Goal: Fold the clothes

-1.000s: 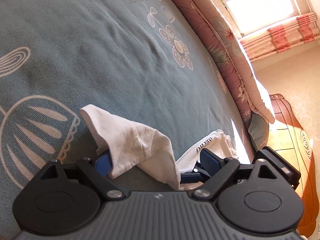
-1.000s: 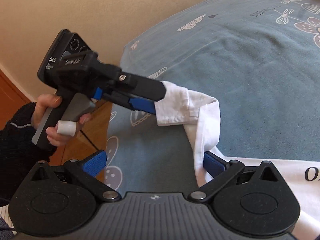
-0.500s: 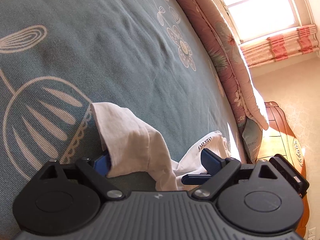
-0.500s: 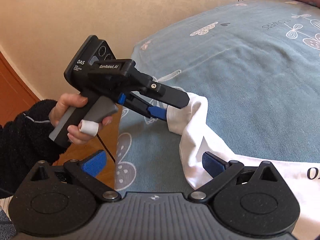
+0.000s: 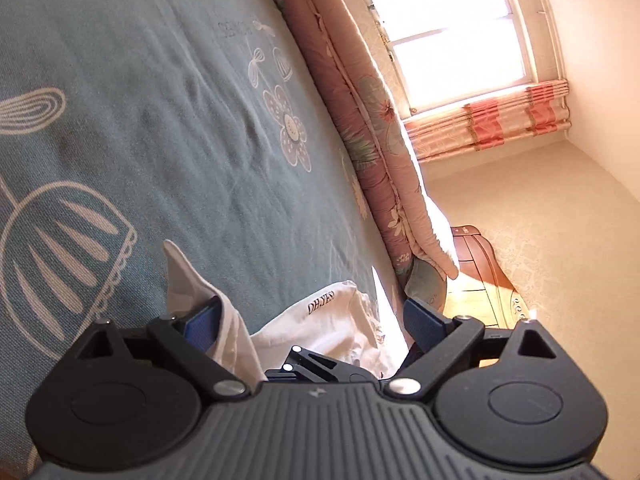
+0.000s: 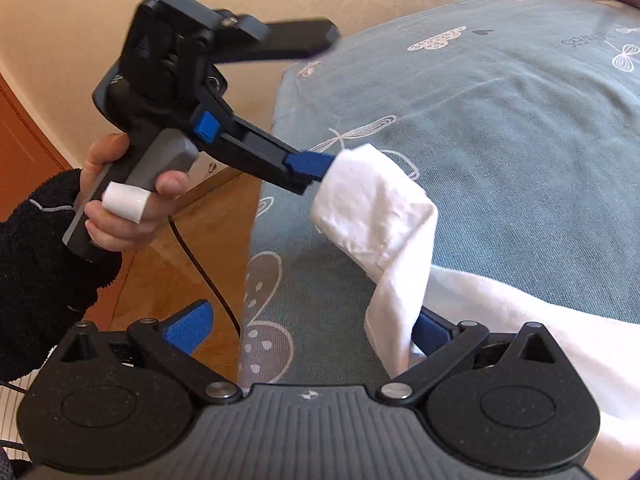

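A white T-shirt (image 6: 380, 208) with black lettering lies on the teal patterned bedspread (image 6: 500, 120). Its sleeve end is lifted off the bed, draped over the lower blue finger (image 6: 308, 162) of my left gripper (image 6: 330, 98), whose jaws stand wide apart. In the left wrist view the cloth (image 5: 224, 320) hangs over the left finger only, and my left gripper (image 5: 312, 320) is open. My right gripper (image 6: 312, 316) is open too. A fold of the shirt falls across its right finger (image 6: 432, 328), and its left finger is bare.
A person's hand (image 6: 132, 216) with a taped finger and a black sleeve holds the left gripper over the bed's corner. Wood floor (image 6: 180, 260) and a black cable (image 6: 204, 276) lie below. A pink floral quilt (image 5: 360, 120), a wooden headboard (image 5: 488, 272) and a bright window (image 5: 448, 28) bound the far side.
The left gripper has risen and rolled, so its fingers now show one above the other. The sleeve has been carried higher off the bed. The right gripper stays open under the hanging fold.
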### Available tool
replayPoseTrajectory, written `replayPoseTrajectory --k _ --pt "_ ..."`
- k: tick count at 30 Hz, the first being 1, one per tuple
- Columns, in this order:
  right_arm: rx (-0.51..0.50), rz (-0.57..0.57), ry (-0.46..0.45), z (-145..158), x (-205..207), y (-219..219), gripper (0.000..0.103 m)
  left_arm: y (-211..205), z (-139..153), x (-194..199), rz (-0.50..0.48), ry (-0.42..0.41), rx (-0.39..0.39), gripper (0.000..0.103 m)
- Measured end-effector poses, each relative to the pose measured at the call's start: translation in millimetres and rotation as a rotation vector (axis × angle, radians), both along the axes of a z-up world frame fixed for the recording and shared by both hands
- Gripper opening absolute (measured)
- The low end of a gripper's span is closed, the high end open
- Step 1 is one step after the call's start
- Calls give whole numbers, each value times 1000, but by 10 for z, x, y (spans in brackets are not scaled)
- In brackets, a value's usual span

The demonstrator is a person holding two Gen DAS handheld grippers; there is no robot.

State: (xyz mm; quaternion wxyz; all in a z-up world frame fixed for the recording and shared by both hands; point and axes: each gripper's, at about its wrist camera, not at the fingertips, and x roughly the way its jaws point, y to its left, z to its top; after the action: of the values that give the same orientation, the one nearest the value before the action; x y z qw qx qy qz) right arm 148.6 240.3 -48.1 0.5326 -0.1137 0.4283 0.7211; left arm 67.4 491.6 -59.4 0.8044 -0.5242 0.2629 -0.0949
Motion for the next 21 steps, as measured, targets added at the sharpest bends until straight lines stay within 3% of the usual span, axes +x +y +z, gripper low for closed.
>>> replayPoseTrajectory --k 4,6,10,16,18,21 --pt "2 20 26 -3 -127 65 103 47 120 -94 35 39 81 94" --pt "-1 42 -52 40 -279 90 103 11 89 -74 30 75 113 94" --pt "-3 23 -91 151 -347 -71 103 -63 26 -34 21 145 177 94" --pt "-39 -145 -156 245 -189 -710 103 -173 -68 26 6 251 273 94" --pt "-57 -223 -142 197 -146 -1004 103 -166 -168 5 22 275 229 94" --pt "-85 -341 -119 125 -82 -1446 103 -286 -160 -87 9 245 203 94"
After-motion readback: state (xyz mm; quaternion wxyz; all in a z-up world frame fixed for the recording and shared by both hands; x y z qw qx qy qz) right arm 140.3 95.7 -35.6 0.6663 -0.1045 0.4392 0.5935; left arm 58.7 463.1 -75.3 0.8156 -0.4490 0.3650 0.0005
